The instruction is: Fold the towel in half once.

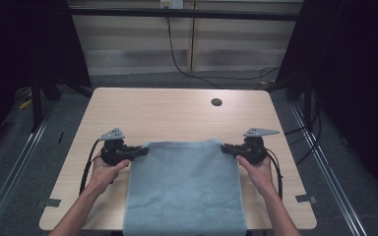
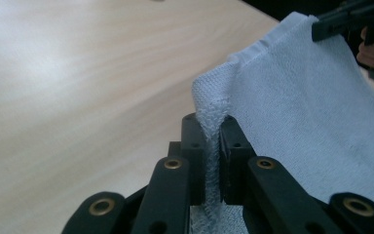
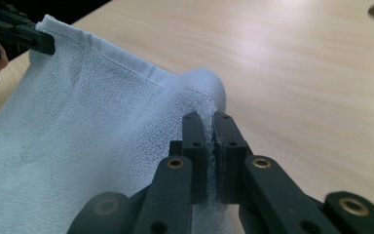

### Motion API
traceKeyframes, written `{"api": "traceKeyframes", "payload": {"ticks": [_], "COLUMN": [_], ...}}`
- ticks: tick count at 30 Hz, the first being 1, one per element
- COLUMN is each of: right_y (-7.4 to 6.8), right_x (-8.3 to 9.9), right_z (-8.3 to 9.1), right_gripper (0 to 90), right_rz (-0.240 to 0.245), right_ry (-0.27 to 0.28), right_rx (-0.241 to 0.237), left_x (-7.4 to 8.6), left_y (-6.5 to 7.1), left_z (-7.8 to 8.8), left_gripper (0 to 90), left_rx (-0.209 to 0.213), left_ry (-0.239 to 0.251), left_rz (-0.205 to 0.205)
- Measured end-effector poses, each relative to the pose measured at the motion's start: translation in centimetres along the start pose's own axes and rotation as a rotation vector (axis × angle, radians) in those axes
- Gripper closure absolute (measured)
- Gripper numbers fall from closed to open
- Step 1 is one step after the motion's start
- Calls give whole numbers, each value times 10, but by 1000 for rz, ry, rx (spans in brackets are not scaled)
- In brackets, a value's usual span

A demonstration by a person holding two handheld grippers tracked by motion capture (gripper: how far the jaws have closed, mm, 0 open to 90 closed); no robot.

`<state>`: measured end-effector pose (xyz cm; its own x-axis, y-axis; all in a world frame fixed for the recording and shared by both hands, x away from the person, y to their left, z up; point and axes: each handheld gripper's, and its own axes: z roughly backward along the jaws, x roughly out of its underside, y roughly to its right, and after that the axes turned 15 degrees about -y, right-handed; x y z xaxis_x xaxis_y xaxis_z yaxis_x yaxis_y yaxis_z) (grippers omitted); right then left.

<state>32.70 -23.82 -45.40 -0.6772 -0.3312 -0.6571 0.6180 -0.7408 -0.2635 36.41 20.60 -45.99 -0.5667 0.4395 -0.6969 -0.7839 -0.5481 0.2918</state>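
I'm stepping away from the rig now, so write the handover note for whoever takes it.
Left gripper: shut on the towel's far left corner.
Right gripper: shut on the far right corner.
Light blue towel: far edge held between the grippers, near end hanging over the wooden table front edge.
Done: both far corners gripped.
Left, probably: carry the edge over to fold or spread the towel.

A towel point(image 1: 184, 189) lies on the near half of the table point(image 1: 177, 110), centred between its left and right edges, its near end reaching past the table's front edge. The left gripper point(image 1: 145, 150) sits at the towel's far left corner, the right gripper point(image 1: 224, 148) at its far right corner, each with the corner between its jaws. A cable hole point(image 1: 216, 102) lies behind the towel, toward the right. A cable point(image 1: 187, 69) runs across the floor behind the table.
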Motion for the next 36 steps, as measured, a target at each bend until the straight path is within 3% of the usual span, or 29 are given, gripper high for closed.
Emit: {"api": "traceKeyframes", "payload": {"ticks": [3, 8, 14, 19, 23, 25, 27, 29, 30, 33, 36], "right_y": [0, 2, 7, 14, 17, 16, 13, 10, 6, -6, -17], "right_x": [-13, -36, -67, -98, -122, -131, -138, -139, -136, -117, -88], "right_z": [7, 20, 39, 56, 68, 75, 83, 88, 88, 84, 81], "right_gripper": [860, 861, 862, 864, 865, 865, 865, 865, 865, 865, 865], "right_rz": [5, 11, 25, 23, 28, 27, 37, 40, 51, 97, 102], "right_ry": [32, 70, 96, 150, 190, 219, 238, 260, 253, 204, 191], "right_rx": [3, 24, 71, 98, 126, 125, 130, 110, 103, 65, 36], "left_x": [-9, -29, -71, -104, -131, -141, -142, -136, -131, -112, -94], "left_y": [-6, -12, -15, -11, -9, -7, -4, 1, 3, 11, 24], "left_z": [5, 15, 30, 44, 56, 64, 69, 69, 69, 67, 67], "left_gripper": [837, 838, 839, 839, 839, 839, 839, 839, 839, 838, 837], "left_rx": [-31, -38, -78, -104, -136, -135, -113, -136, -125, -110, -89], "left_ry": [6, 47, 82, 126, 132, 171, 213, 196, 188, 164, 143], "left_rz": [8, 20, -6, -21, -45, -36, -20, -53, -60, -83, -118]}}
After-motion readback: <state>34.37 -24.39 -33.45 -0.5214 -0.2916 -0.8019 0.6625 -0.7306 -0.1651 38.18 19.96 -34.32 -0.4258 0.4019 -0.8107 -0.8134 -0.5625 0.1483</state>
